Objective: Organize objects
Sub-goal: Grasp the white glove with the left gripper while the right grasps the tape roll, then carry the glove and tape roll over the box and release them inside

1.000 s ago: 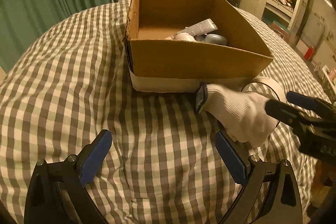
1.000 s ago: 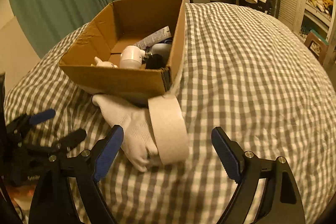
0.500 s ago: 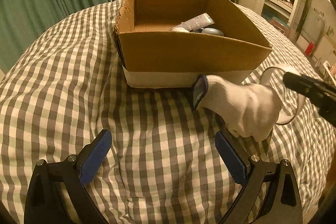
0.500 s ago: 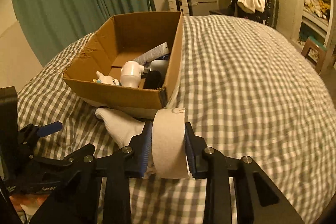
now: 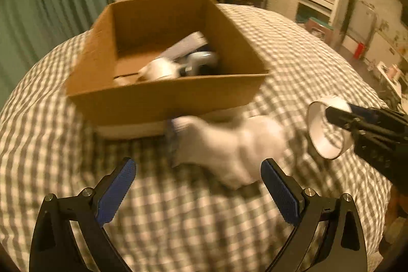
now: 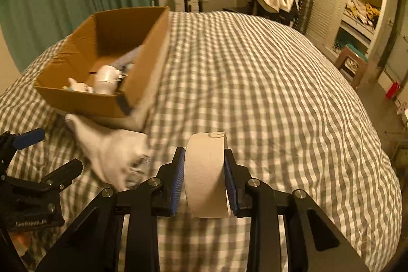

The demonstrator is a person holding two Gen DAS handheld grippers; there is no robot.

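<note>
Right wrist view: right gripper (image 6: 205, 176) clamps tape roll (image 6: 206, 170) by its 2 flat sides, lifted off the bed (image 6: 280, 93), box (image 6: 107, 68) near; light, stiff. Left gripper (image 5: 197, 186) spread wide, empty, near the glove (image 5: 229, 144).

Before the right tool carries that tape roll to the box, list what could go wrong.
1. The right tool pinches the tape roll only across its flat sides; it could slip or rotate out on the way.
2. The cardboard box already holds several items, so the roll may land on them.
3. The white glove lies against the box's near wall, by the open left tool, and could be snagged.
</note>
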